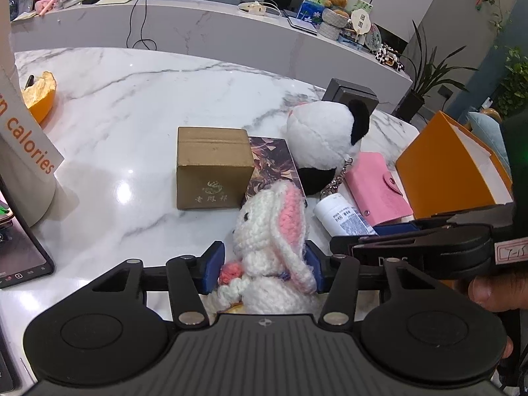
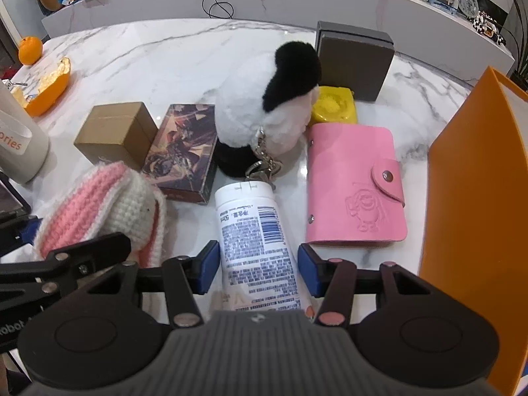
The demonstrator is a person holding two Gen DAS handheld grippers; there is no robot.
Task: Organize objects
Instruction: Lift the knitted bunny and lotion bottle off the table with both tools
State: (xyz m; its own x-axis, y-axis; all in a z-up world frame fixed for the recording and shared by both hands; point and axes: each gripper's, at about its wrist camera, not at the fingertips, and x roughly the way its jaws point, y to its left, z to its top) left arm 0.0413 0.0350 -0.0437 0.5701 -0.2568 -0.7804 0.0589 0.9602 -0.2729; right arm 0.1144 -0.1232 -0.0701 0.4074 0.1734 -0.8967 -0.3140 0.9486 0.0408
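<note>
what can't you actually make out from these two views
- Left wrist view: the bunny's base, hidden behind the left gripper body.
- Right wrist view: the tube's lower end, hidden under the right gripper; whether its pads touch the tube is unclear.
- Right wrist view: the yellow case, partly behind the panda.
- Both views: the orange folder, cut off by the edge.

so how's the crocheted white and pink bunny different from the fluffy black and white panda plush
The crocheted white and pink bunny is knitted yarn with long pink-lined ears; the fluffy black and white panda plush is furry and has a metal keychain clip. The bunny sits between the left gripper's jaws; the panda lies free on the marble. The panda looks bulkier. Both are soft toys.
</note>
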